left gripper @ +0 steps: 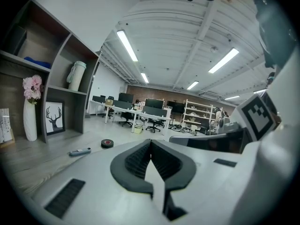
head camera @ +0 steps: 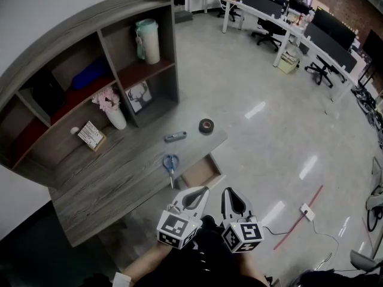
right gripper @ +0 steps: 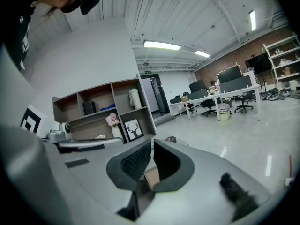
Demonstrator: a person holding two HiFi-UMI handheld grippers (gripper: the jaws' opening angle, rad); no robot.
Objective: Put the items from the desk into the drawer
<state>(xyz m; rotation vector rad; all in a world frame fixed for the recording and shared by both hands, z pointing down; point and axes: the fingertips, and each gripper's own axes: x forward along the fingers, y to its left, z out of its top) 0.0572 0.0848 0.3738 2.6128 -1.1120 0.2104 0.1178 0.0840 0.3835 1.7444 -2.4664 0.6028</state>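
On the grey wooden desk (head camera: 119,178) lie blue-handled scissors (head camera: 171,162), a small blue-grey cutter (head camera: 175,137) and a black tape roll (head camera: 206,125). The drawer (head camera: 200,171) stands pulled out under the desk's front edge, beside the scissors. My left gripper (head camera: 203,189) and right gripper (head camera: 228,190) hover side by side in front of the drawer, both shut and empty. The left gripper view shows its jaws (left gripper: 150,140) meeting, with the cutter (left gripper: 80,151) and tape roll (left gripper: 107,143) beyond. The right gripper (right gripper: 152,141) points toward the desk, with the tape roll (right gripper: 171,138) ahead.
A shelf unit (head camera: 90,70) rises behind the desk, holding a vase of pink flowers (head camera: 112,109), a framed deer picture (head camera: 139,96), a pale jug (head camera: 147,40) and a small card (head camera: 91,136). Office desks and chairs (head camera: 287,28) stand far off. A cable (head camera: 299,217) lies on the floor at right.
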